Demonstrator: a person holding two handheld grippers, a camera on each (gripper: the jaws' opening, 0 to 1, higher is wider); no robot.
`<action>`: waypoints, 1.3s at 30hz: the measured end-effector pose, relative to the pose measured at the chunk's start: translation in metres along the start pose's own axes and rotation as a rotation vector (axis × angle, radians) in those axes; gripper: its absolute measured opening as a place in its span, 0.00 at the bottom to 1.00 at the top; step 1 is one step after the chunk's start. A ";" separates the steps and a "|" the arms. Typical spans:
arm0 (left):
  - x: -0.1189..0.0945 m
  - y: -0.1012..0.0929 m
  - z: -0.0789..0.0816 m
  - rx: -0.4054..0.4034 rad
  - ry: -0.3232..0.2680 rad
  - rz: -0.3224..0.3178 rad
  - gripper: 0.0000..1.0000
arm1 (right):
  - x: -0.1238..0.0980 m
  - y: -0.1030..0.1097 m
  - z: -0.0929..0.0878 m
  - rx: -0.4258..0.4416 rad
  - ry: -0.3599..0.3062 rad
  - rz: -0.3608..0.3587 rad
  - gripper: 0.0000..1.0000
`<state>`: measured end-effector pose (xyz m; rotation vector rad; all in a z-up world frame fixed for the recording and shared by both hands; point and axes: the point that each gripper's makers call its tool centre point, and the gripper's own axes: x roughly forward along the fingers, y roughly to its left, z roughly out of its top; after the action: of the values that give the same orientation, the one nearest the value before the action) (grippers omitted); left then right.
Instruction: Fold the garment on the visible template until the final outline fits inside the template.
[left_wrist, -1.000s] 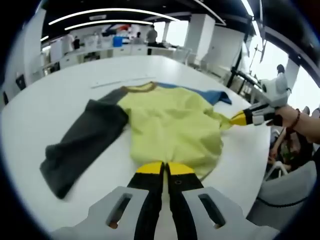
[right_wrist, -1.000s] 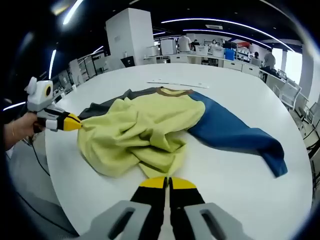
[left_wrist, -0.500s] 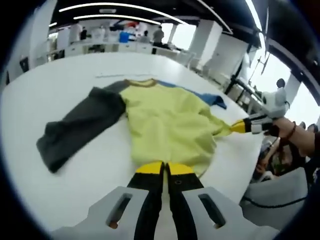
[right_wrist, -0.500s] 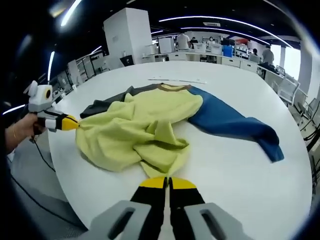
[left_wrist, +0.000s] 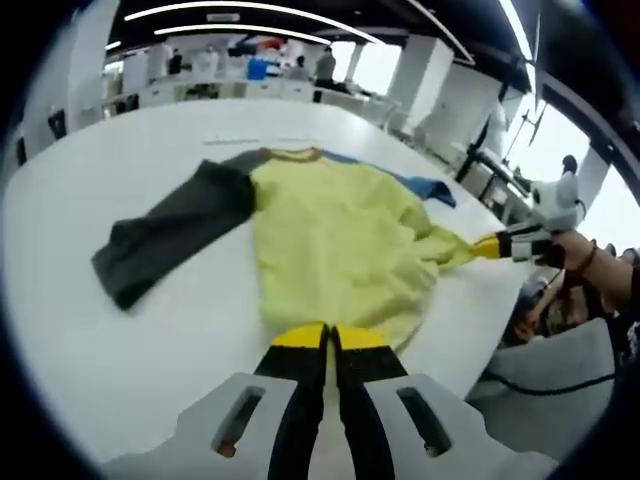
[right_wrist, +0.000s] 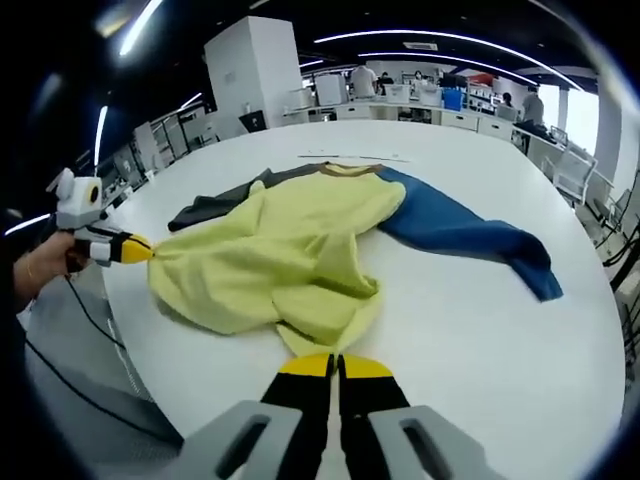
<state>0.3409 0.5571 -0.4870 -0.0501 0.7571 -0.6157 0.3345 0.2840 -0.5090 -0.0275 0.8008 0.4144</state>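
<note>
Two grippers clamp a yellow garment (left_wrist: 335, 240) spread on a white table (left_wrist: 120, 340): left gripper (left_wrist: 328, 338) pinches the hem at 6 o'clock; right gripper (right_wrist: 334, 367) likewise grips bunched hem at 6 o'clock, blue sleeve (right_wrist: 470, 240) trailing toward 3 o'clock.

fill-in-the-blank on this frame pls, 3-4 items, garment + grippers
1. The shirt's body is ____ in colour.
2. In the right gripper view, the long sleeve reaching toward the right is ____.
3. In the left gripper view, the sleeve lying on the left is dark ____.
4. Both the left gripper and the right gripper are shut on the shirt's ____ edge.

Missing words: yellow; blue; grey; bottom
</note>
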 end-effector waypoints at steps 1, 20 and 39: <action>-0.002 0.001 -0.003 0.003 0.007 0.005 0.00 | -0.001 0.000 -0.001 -0.002 0.001 -0.002 0.00; -0.011 0.009 -0.029 -0.028 0.084 0.062 0.00 | -0.021 -0.005 -0.028 0.108 -0.010 -0.034 0.00; -0.021 0.020 -0.019 0.032 0.053 0.086 0.12 | -0.024 -0.009 -0.039 0.125 0.008 -0.050 0.00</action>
<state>0.3270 0.5886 -0.4925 0.0286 0.7967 -0.5492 0.2962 0.2600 -0.5213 0.0676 0.8311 0.3164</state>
